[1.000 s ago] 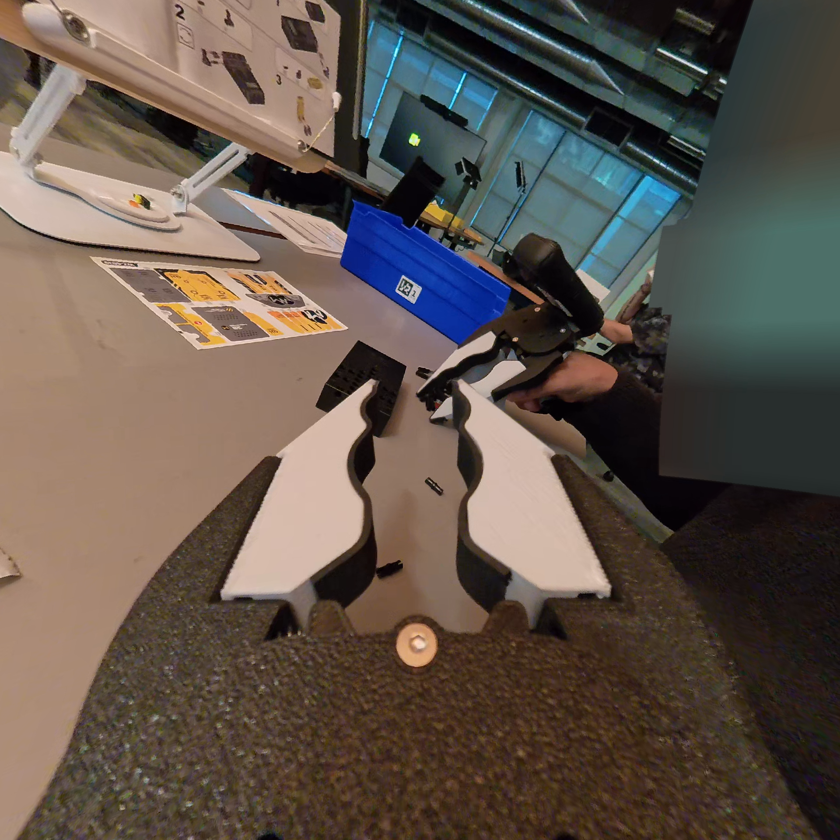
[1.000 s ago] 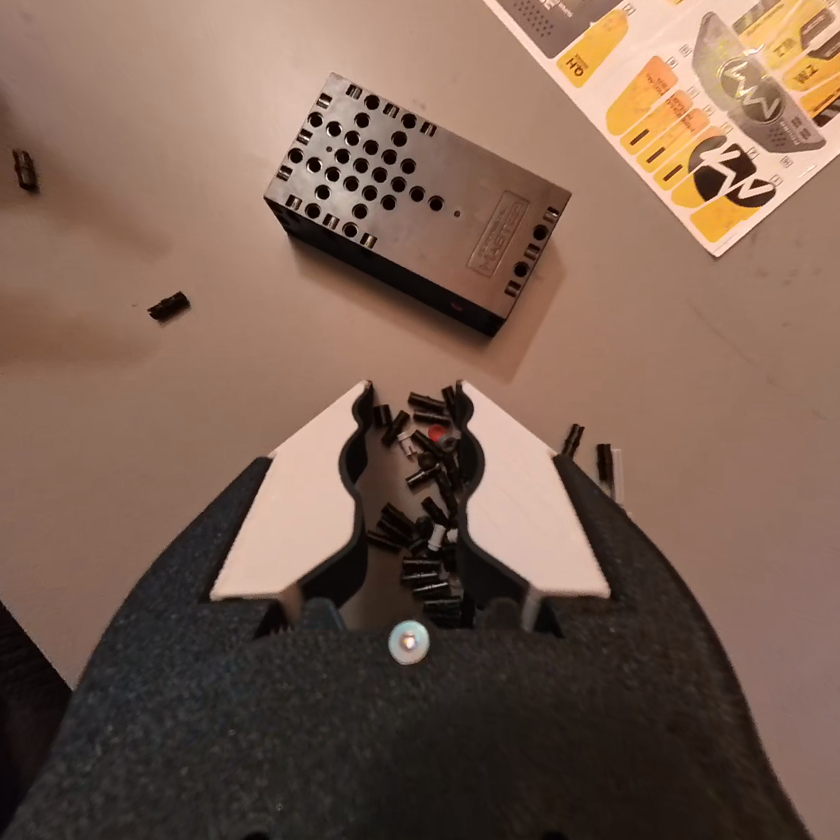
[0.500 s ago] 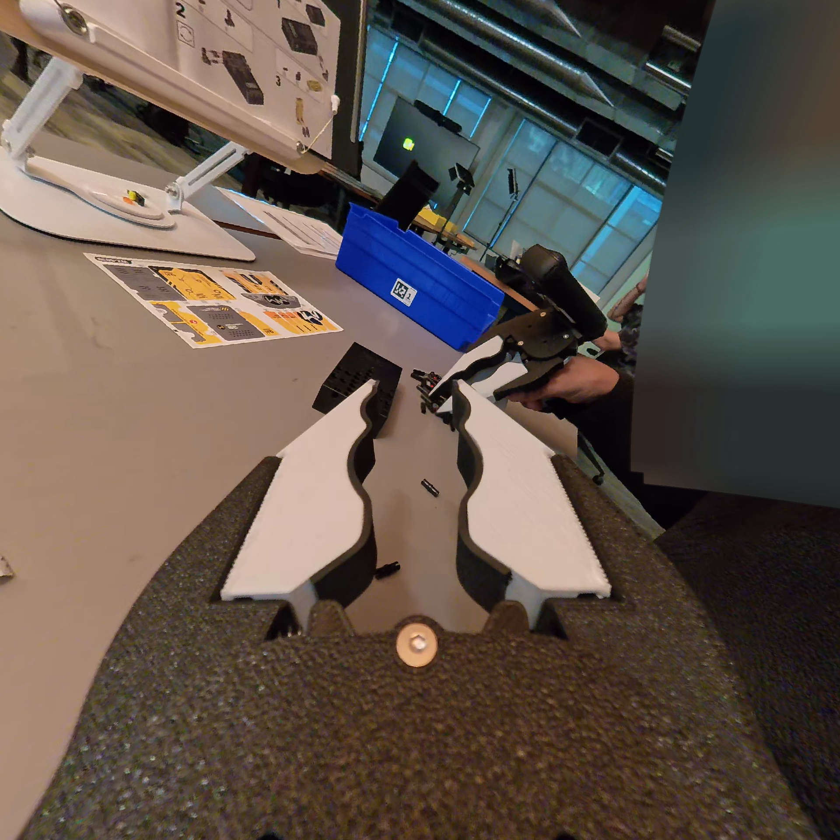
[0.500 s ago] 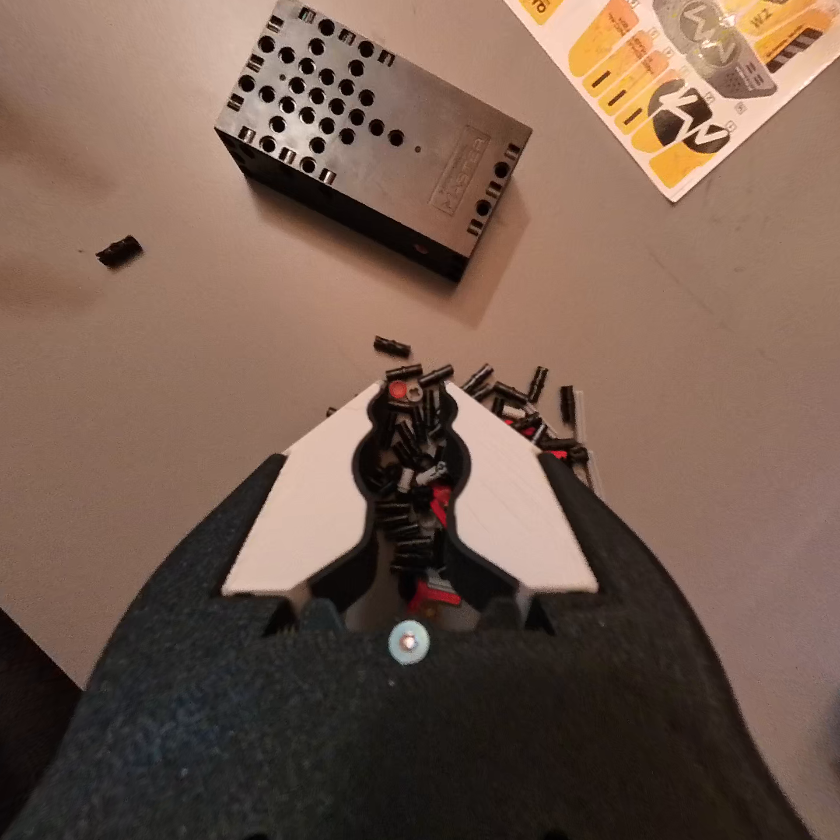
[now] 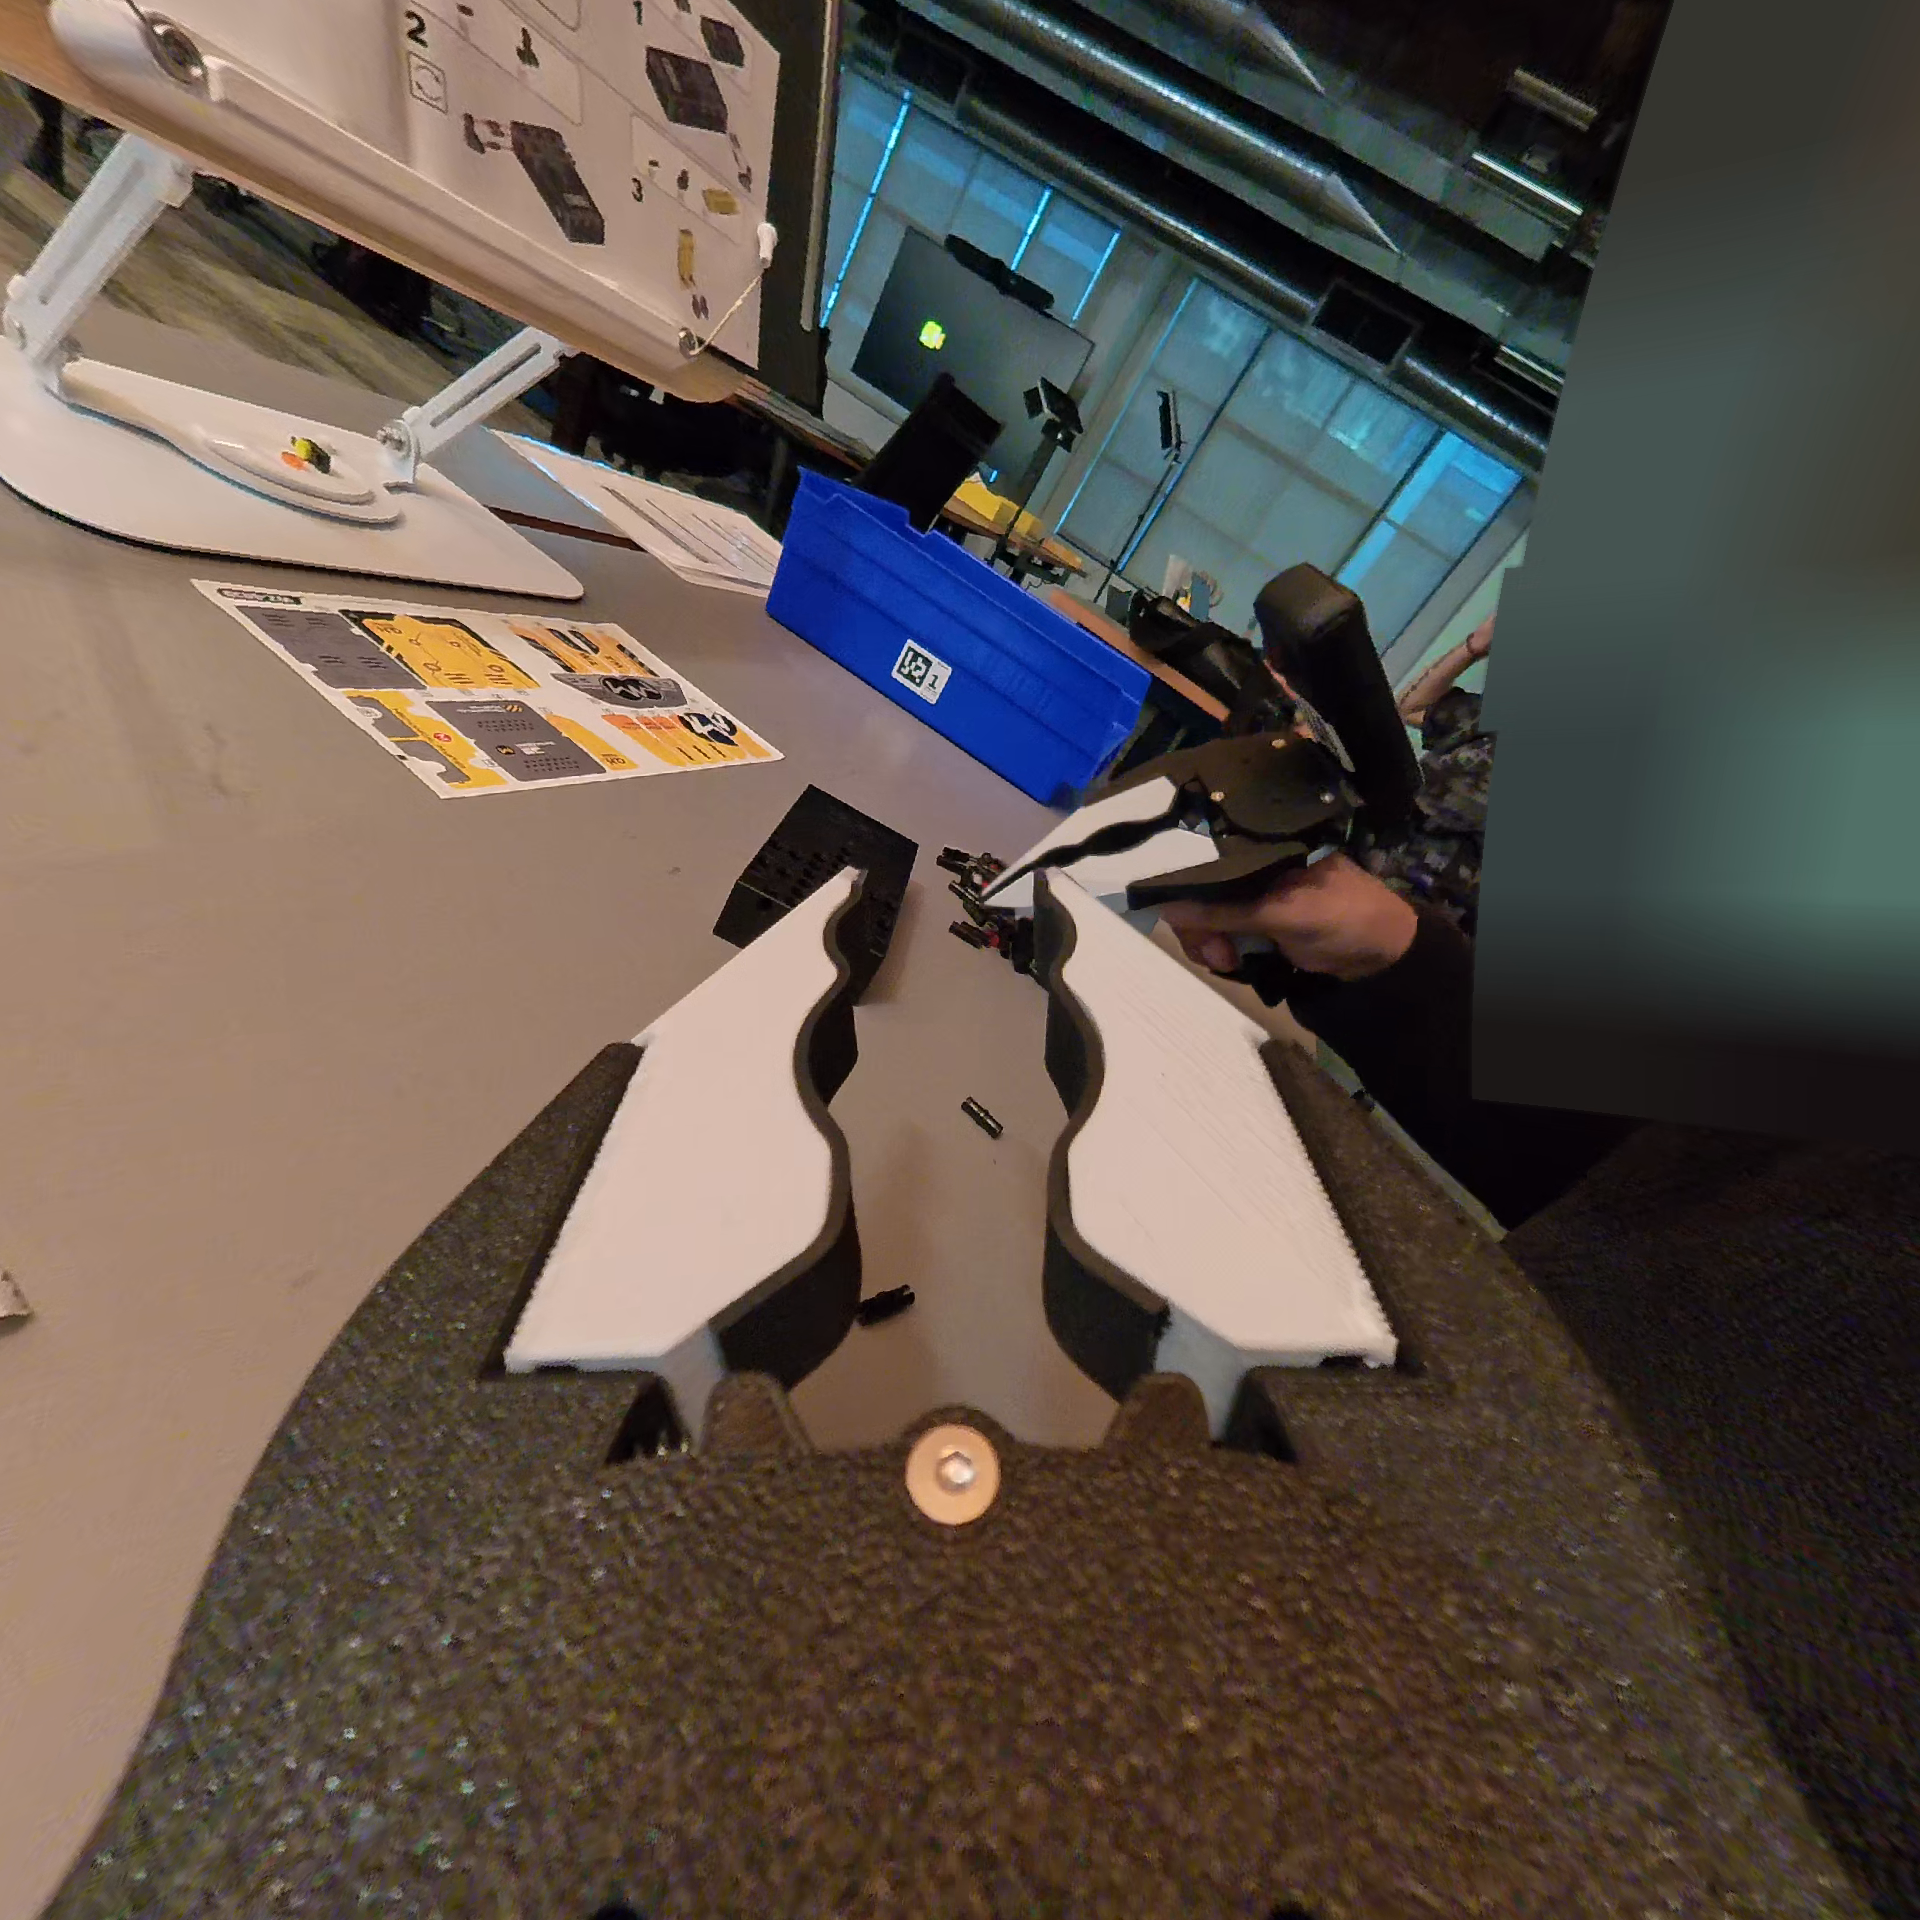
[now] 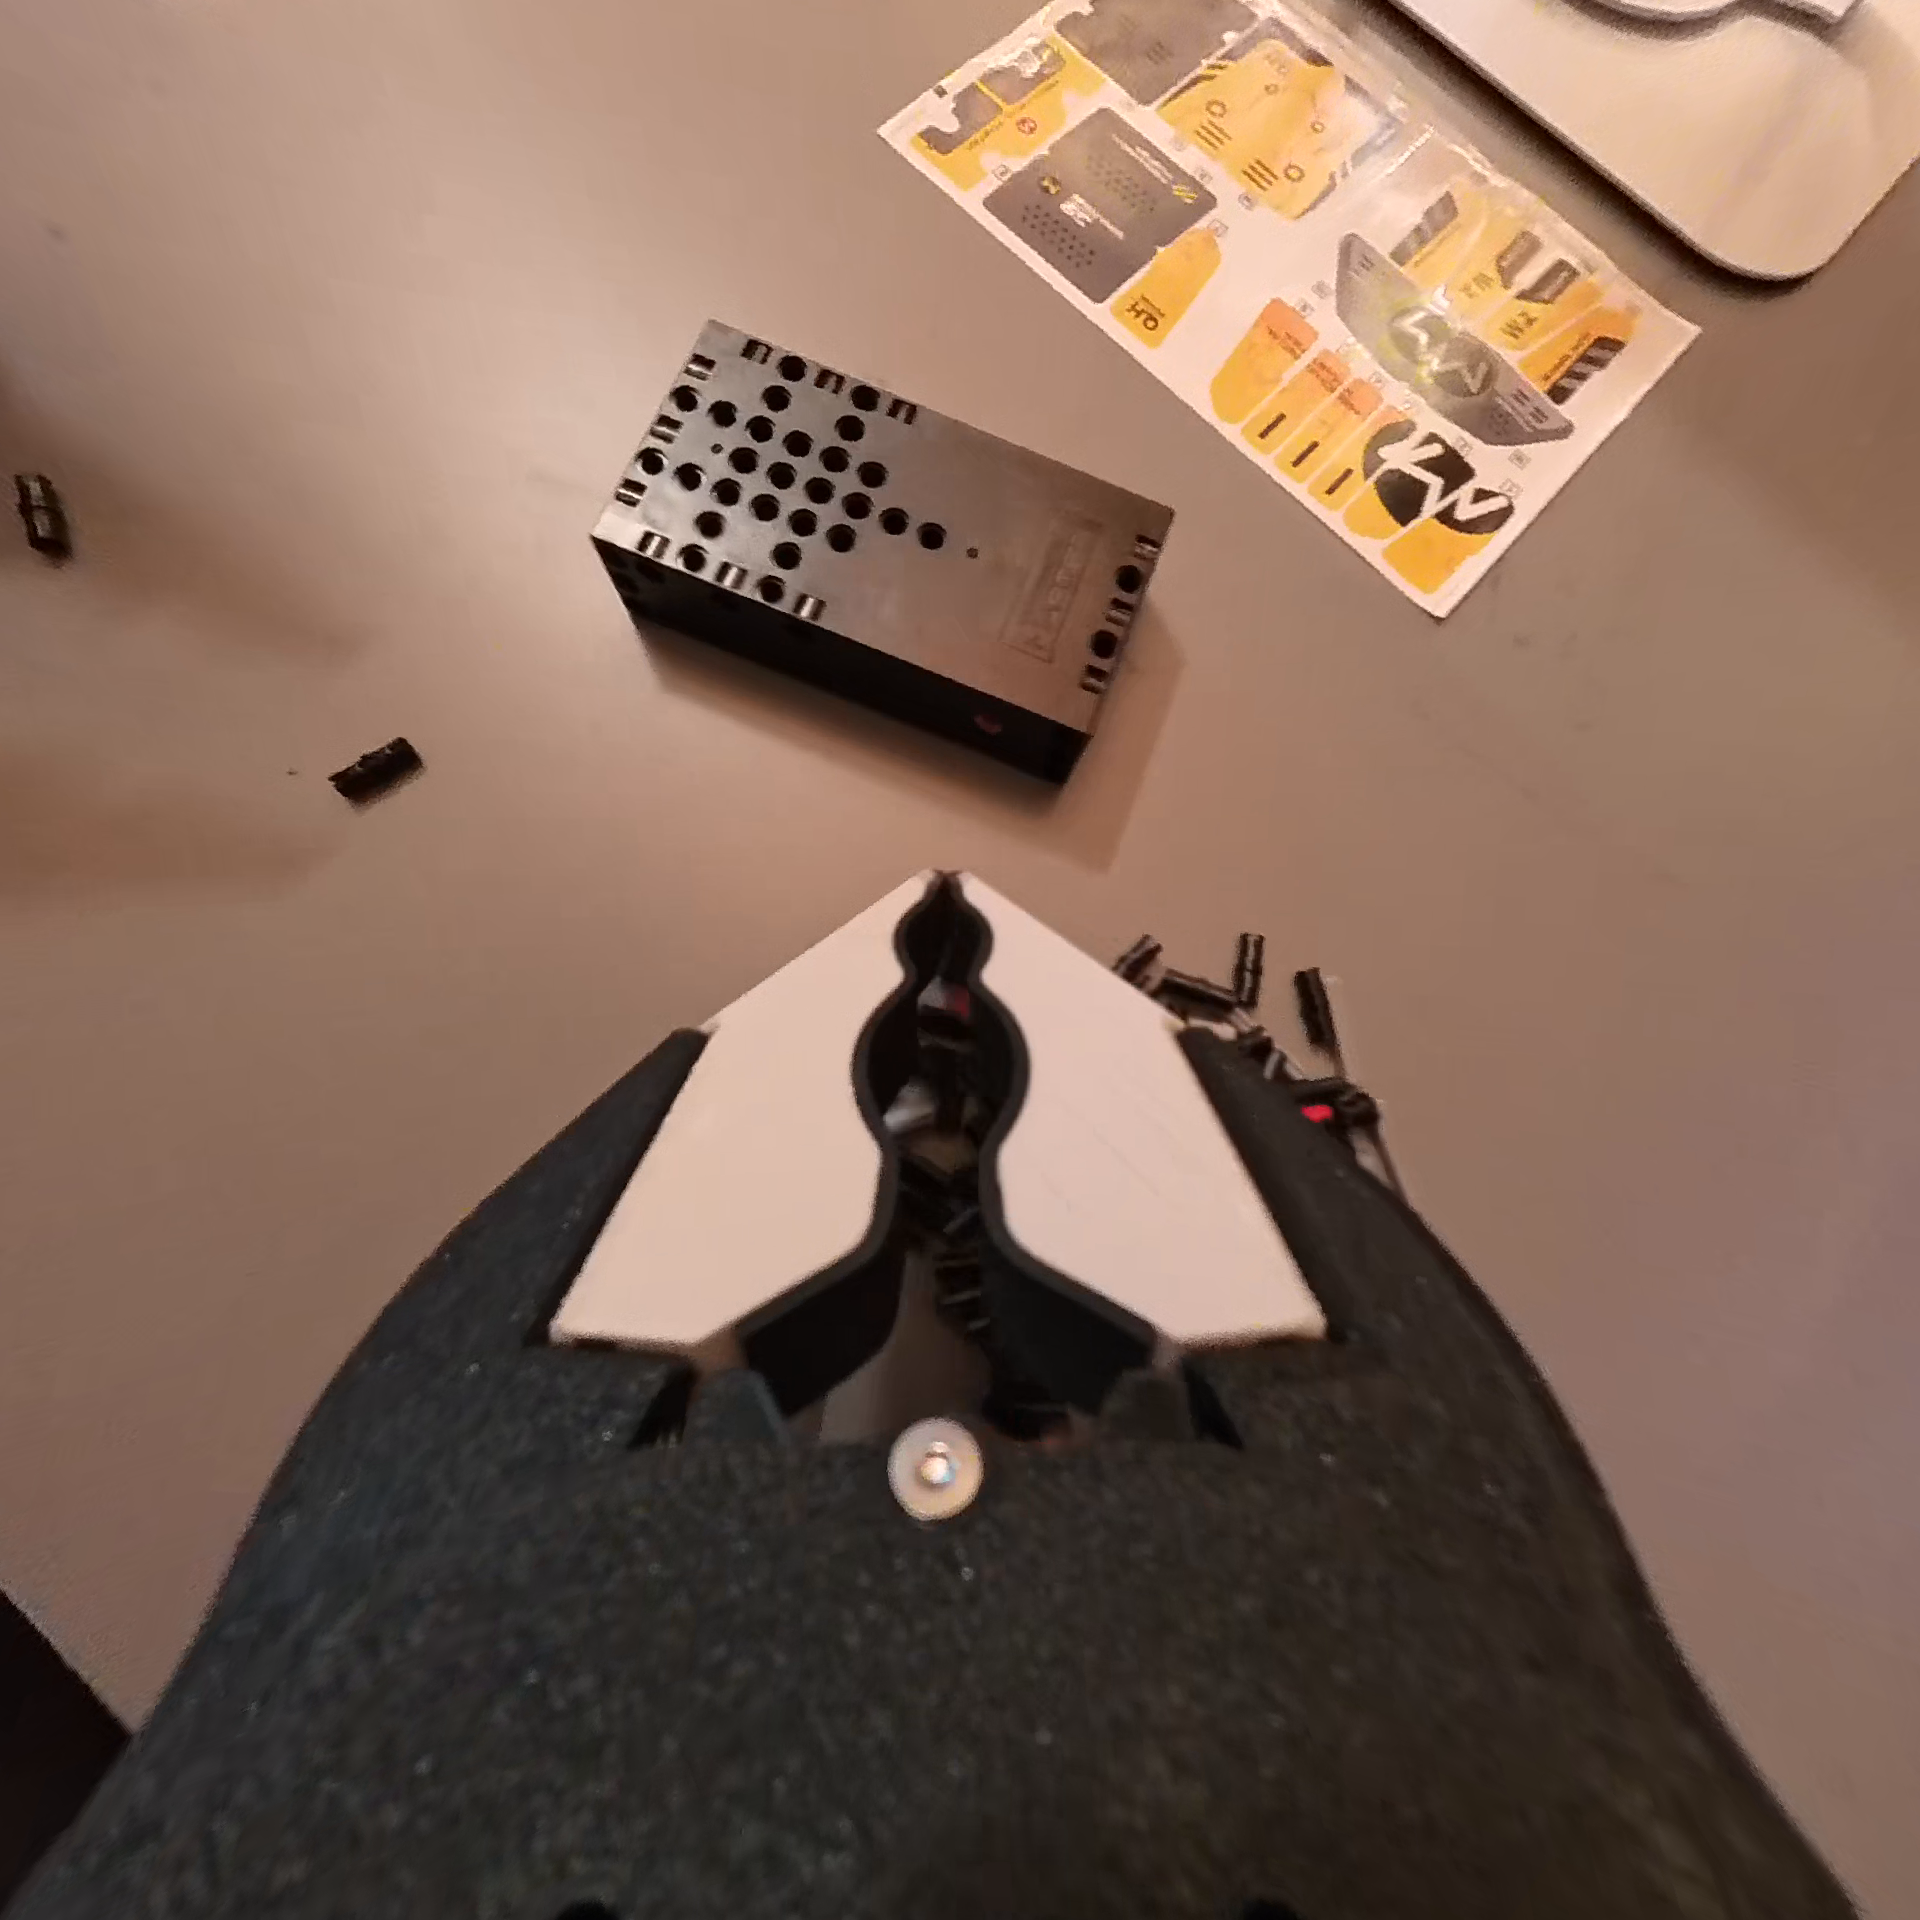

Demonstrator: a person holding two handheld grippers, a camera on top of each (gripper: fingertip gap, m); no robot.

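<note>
In the left wrist view the left gripper [image 5: 951,894] hangs low over the grey table [image 5: 260,987] with its two white fingers [image 5: 727,1143] spread wide and nothing between them; two small black pins [image 5: 981,1117] lie on the table in the gap, apart from each other; a black block [image 5: 821,862] full of holes sits just past the left fingertip; near the right fingertip is a little pile of pins [image 5: 977,904]; the right gripper [image 5: 997,883] points its tip down at that pile, held by a hand [image 5: 1299,925]; a blue bin [image 5: 956,665] stands farther back; a yellow sticker sheet [image 5: 488,686] lies flat to the left; behind it is a white stand [image 5: 208,468] holding a board with pictures. In the right wrist view the right gripper [image 6: 938,883] has its fingers [image 6: 769,1174] squeezed together so the tips meet; black pins [image 6: 940,1153] show in the gap behind the tips, but I cannot tell if they are pinched or just lying under it; more pins [image 6: 1236,997] lie beside the right finger; the block [image 6: 883,540] sits just ahead on the table [image 6: 416,260]; two loose pins [image 6: 376,767] lie off to the left, and the sticker sheet [image 6: 1299,301] lies at the upper right.
</note>
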